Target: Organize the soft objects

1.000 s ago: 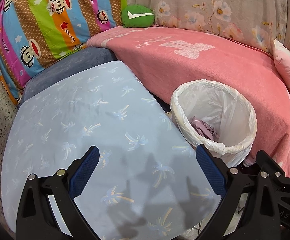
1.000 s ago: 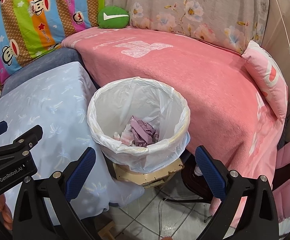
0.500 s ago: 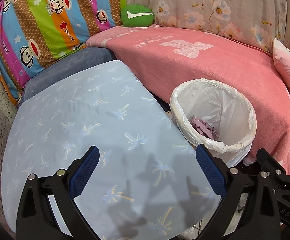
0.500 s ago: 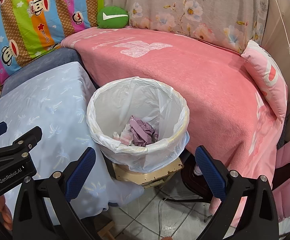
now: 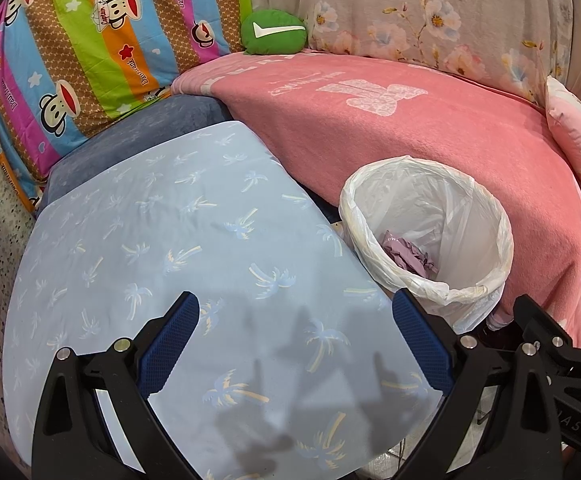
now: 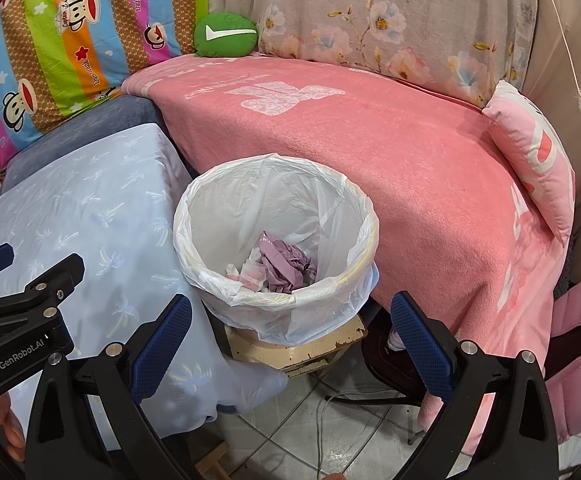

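2 grippers, both with jaws spread wide and holding nothing. Left wrist view: left gripper [image 5: 294, 338] hangs over the light-blue palm-print cloth [image 5: 178, 240], which lies flat and smooth. Green cushion [image 5: 273, 33] sits at the far back against the striped monkey-print pillow [image 5: 90, 48]; pink pillow [image 5: 578, 144] leans at the right end of the pink blanket [image 5: 430, 140]. Lined bin [image 5: 426, 236] stands just beside the cloth. Whichever soft item is meant next is not settled; my judgement is that any grab goes best on a seam or corner, jaws closing square so fabric does not slip. Right wrist view: right gripper [image 6: 290, 338] hovers above the bin's near rim. Only this view shows the crumpled mauve scrap [image 6: 284, 266] plainly, the worn stool [image 6: 294, 354] under the bin, the tiled floor [image 6: 290, 432] and a fingertip [image 6: 4, 428].
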Action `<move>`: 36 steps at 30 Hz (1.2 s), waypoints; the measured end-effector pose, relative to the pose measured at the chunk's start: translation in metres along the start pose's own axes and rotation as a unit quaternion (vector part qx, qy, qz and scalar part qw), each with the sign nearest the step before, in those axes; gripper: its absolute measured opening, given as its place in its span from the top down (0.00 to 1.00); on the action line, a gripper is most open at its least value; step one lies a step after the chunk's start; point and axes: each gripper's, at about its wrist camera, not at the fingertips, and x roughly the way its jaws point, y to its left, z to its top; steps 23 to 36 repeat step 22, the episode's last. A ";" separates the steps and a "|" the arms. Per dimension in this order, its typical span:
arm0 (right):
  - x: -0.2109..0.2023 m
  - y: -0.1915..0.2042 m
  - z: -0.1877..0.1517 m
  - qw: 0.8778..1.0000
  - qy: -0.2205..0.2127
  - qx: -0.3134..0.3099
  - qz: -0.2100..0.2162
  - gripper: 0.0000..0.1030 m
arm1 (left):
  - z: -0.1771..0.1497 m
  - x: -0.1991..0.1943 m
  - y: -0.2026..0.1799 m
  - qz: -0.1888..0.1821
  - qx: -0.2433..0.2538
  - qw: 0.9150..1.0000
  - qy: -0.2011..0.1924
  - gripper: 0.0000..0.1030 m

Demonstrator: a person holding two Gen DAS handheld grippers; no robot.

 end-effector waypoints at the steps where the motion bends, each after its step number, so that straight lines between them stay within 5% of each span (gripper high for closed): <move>1: 0.000 0.000 0.000 1.000 0.000 0.000 0.001 0.05 | 0.000 0.000 0.000 0.000 0.000 1.000 0.000 0.10; 36: 0.000 -0.001 0.000 1.000 -0.001 0.001 -0.001 0.05 | -0.001 0.001 -0.003 -0.017 0.010 1.000 0.006 0.10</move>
